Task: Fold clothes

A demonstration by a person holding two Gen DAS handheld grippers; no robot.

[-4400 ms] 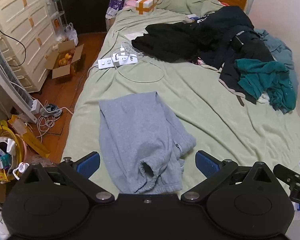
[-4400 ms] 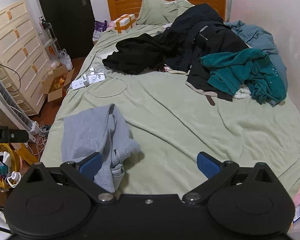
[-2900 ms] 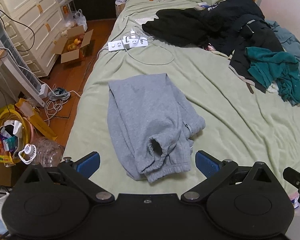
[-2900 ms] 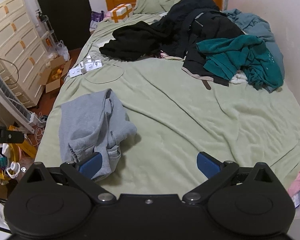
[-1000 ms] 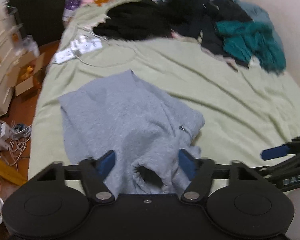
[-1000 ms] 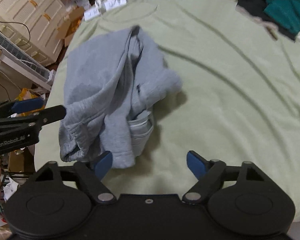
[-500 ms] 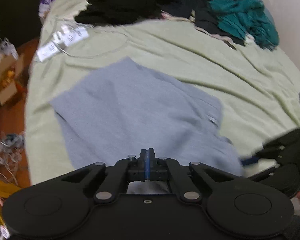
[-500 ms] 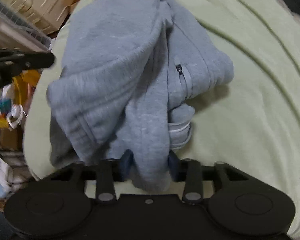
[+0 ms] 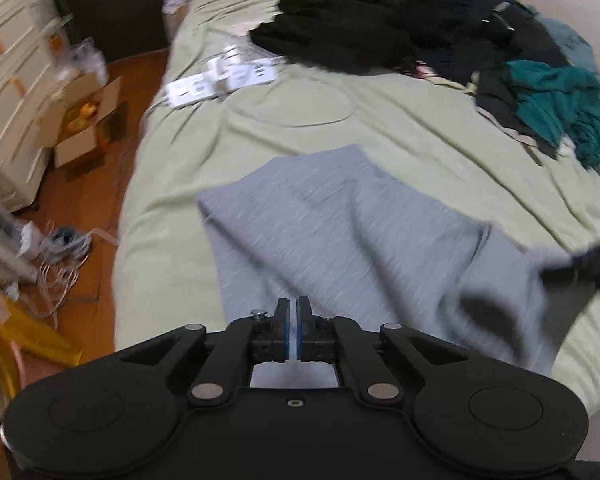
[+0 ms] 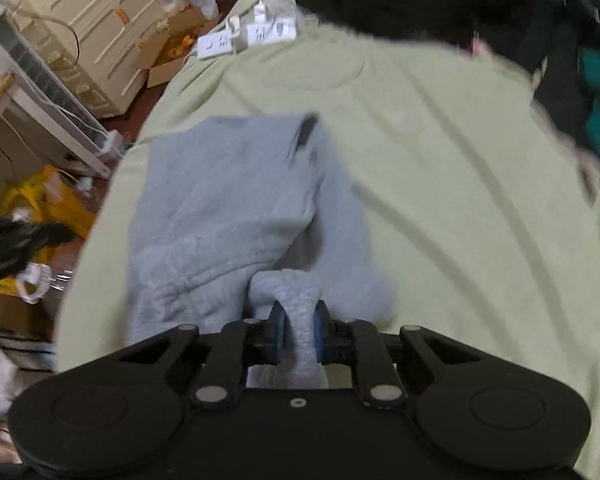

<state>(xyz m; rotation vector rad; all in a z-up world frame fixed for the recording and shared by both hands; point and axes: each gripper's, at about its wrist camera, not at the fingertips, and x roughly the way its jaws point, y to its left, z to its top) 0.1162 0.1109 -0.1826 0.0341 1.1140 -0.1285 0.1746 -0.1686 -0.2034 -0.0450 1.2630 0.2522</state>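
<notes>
- Left wrist view: our left gripper (image 9: 293,322) has its jaws pressed nearly together w/ only a thin slit between the blue pads; the grey sweatpants (image 9: 364,240) run right up to the tips, so they look pinched on the near edge, tho the fabric in the slit itself isn't clear.
- Same view: pants lie spread over the near part of the green bed sheet (image 9: 380,136), far-right corner lifted toward a blurred dark shape at the frame's right edge (prob. the other gripper).
- Further up the bed: white power strips (image 9: 220,78), a black clothes pile (image 9: 380,28), a teal garment (image 9: 560,108).
- Right wrist view: our right gripper (image 10: 299,330) is clamped on a thick bunched fold of the pants (image 10: 228,200), jaws a fold's width apart.
- Pants sit near the sheet's (image 10: 440,140) left edge; cream drawers (image 10: 84,12) stand on the floor beyond.
</notes>
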